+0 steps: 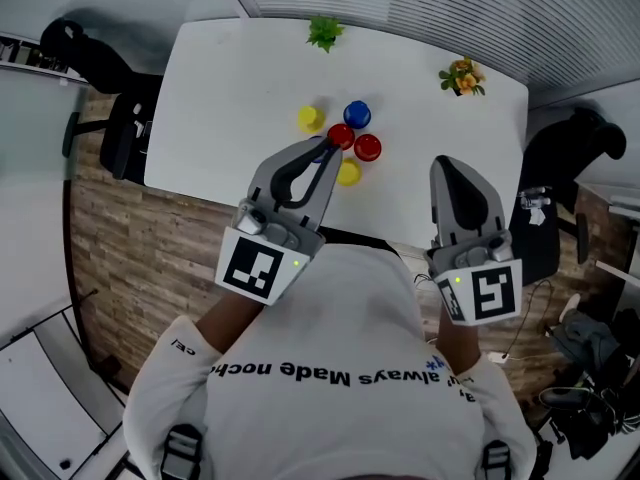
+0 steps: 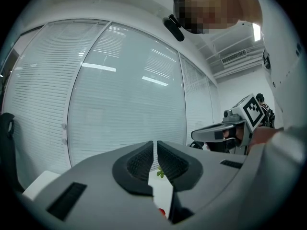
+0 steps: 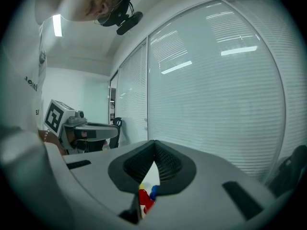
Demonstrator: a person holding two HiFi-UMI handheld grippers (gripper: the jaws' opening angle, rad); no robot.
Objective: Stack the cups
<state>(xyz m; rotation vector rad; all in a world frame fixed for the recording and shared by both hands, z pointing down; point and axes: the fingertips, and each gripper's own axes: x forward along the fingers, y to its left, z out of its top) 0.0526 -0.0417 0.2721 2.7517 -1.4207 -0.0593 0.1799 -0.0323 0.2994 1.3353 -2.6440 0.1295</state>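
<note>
Jaws together on left tool (image 1: 328, 150) and right tool (image 1: 448, 171), nothing held.
Cups (image 1: 368, 148) sit clustered on the tabletop (image 1: 220, 98) ahead of both tools, none stacked; approach seems in hand, and next one tool must open around a single cup.

You stand before a white table (image 1: 200, 88) on wood-plank floor (image 1: 130, 258), black office chairs (image 1: 95, 63) at either end, slatted blinds (image 1: 420, 8) beyond.

The white table (image 1: 210, 98) carries clustered coloured cups (image 1: 368, 148), a green plant (image 1: 324, 33) and an orange-flowered plant (image 1: 461, 77).
</note>
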